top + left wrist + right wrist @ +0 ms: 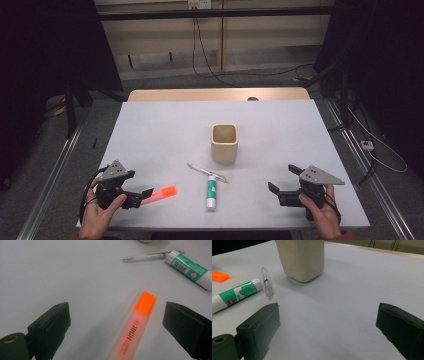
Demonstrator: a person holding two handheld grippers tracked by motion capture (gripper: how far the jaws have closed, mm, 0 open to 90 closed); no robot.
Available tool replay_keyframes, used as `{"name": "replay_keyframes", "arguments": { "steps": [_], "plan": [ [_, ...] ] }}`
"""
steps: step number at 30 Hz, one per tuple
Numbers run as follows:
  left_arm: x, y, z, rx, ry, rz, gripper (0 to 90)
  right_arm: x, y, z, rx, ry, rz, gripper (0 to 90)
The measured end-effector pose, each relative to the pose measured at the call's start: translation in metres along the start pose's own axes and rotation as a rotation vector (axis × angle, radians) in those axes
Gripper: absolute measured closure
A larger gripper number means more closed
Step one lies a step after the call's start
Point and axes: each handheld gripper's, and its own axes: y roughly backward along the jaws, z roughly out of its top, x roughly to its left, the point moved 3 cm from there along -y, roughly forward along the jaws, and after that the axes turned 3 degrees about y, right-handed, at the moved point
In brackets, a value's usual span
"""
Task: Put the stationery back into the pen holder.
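Note:
An orange highlighter (161, 194) (132, 330) lies flat on the white table near its front left. My left gripper (137, 192) (116, 325) is open around it, jaws on either side and not touching it. A green and white glue stick (211, 191) (190, 268) (235, 295) and a clear pen (207, 172) (147, 257) (266, 282) lie at the front centre. A beige square cup (224, 143) (300, 258) stands upright mid-table. My right gripper (284, 182) (328, 326) is open over bare table at the front right, holding nothing.
The white table (165, 130) ends close in front of both hands. A wooden strip (215, 94) runs along its far edge. Cables (210, 70) trail on the floor beyond, and metal rails (50, 175) flank the table.

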Motion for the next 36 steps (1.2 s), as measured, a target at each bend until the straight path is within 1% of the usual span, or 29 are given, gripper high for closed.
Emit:
{"name": "replay_keyframes", "arguments": {
  "steps": [3,4,6,7,9,12,14,17,18,19,20,23,25,26,27,28,30,32,33,35,36],
  "plan": [
    [-0.002,-0.001,0.002,0.000,-0.021,-0.016,7.6,0.000,0.000,0.000,0.000,0.000,0.000,4.9],
    [-0.003,-0.002,0.003,0.009,-0.029,-0.024,7.6,0.000,0.000,0.000,0.000,0.000,-0.001,4.9],
    [-0.005,-0.005,0.004,0.044,-0.034,-0.044,8.3,0.000,0.000,0.000,0.000,0.001,0.000,4.9],
    [-0.006,-0.007,0.004,0.051,-0.027,-0.051,8.3,0.000,0.000,0.000,0.000,0.001,0.000,4.9],
    [-0.006,-0.011,0.004,0.084,-0.050,-0.047,8.3,0.000,0.000,0.000,0.000,0.001,0.000,4.9],
    [-0.008,-0.014,0.007,0.098,-0.058,-0.053,8.3,0.000,0.000,0.000,0.000,0.001,0.001,4.9],
    [-0.009,-0.015,0.011,0.100,-0.078,-0.060,8.3,0.000,0.000,0.000,0.000,0.001,0.001,4.9],
    [-0.013,-0.018,0.017,0.118,-0.085,-0.090,8.3,0.000,0.000,0.000,0.000,0.001,0.000,4.9],
    [-0.015,-0.020,0.019,0.119,-0.094,-0.095,8.3,0.000,0.000,0.000,0.000,0.001,0.000,4.9],
    [-0.016,-0.022,0.020,0.130,-0.105,-0.102,8.3,0.000,0.000,0.000,0.001,0.001,0.001,4.9],
    [-0.018,-0.024,0.021,0.140,-0.105,-0.113,8.3,0.000,0.000,0.000,0.001,0.002,0.001,4.9],
    [-0.020,-0.033,0.025,0.160,-0.113,-0.158,8.3,0.000,-0.001,0.000,0.001,0.000,0.002,4.9],
    [-0.021,-0.040,0.028,0.161,-0.111,-0.183,8.5,0.000,-0.001,0.000,0.001,0.001,0.002,5.0],
    [-0.022,-0.043,0.029,0.167,-0.116,-0.191,8.8,0.000,-0.001,0.000,0.002,0.000,0.003,5.0],
    [-0.022,-0.046,0.031,0.182,-0.131,-0.198,9.1,0.000,-0.001,0.000,0.002,0.001,0.004,5.0],
    [-0.023,-0.048,0.032,0.189,-0.136,-0.200,9.3,0.000,-0.001,0.000,0.002,0.002,0.004,4.9],
    [-0.025,-0.052,0.034,0.207,-0.161,-0.198,10.0,0.000,0.000,0.000,0.002,0.001,0.004,4.9],
    [-0.026,-0.054,0.036,0.211,-0.162,-0.187,11.4,0.000,-0.001,0.000,0.000,0.000,0.001,4.9],
    [-0.026,-0.054,0.037,0.211,-0.155,-0.183,11.4,0.000,0.000,0.000,0.000,-0.001,0.001,4.9],
    [-0.027,-0.056,0.035,0.226,-0.155,-0.184,11.3,0.000,0.000,0.000,0.001,0.002,0.005,4.9],
    [-0.028,-0.056,0.033,0.242,-0.172,-0.188,11.4,0.000,0.000,0.000,0.001,0.003,0.005,4.9]
  ]
}}
